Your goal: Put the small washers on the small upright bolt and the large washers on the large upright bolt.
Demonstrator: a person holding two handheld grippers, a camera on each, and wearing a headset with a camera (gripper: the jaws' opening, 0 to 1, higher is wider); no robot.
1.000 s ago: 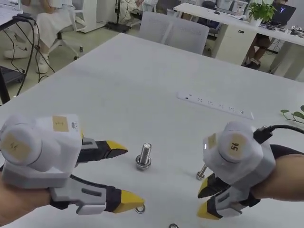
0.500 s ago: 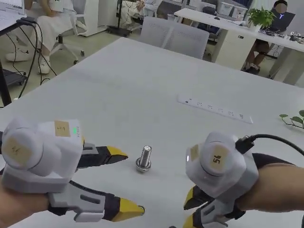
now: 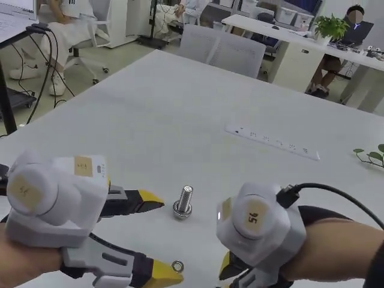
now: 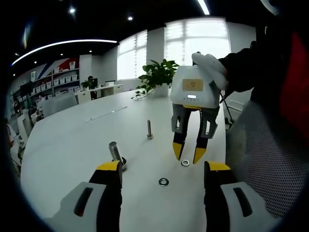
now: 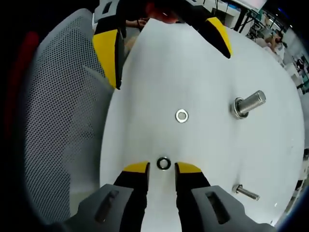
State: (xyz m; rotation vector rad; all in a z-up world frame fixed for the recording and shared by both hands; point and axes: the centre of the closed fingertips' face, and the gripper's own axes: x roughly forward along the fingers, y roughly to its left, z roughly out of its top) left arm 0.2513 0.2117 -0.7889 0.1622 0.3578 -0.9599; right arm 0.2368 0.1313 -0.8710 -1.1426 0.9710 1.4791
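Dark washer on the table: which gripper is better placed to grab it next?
Right. The dark washer lies just off the parted jaw tips of the right gripper, centred on their gap; the left gripper hangs farther off, jaws wide, with the lighter washer between.

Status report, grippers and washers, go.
Left gripper open, hovering. Right gripper open, poised over a washer on the table. Second washer loose nearby. Nothing blocks it.

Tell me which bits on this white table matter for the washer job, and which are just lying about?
For the job: large upright steel bolt; small upright steel bolt; silvery flat ring washer; darker flat ring washer.

Just lying about: long white power strip; green potted plant; grey office chair.
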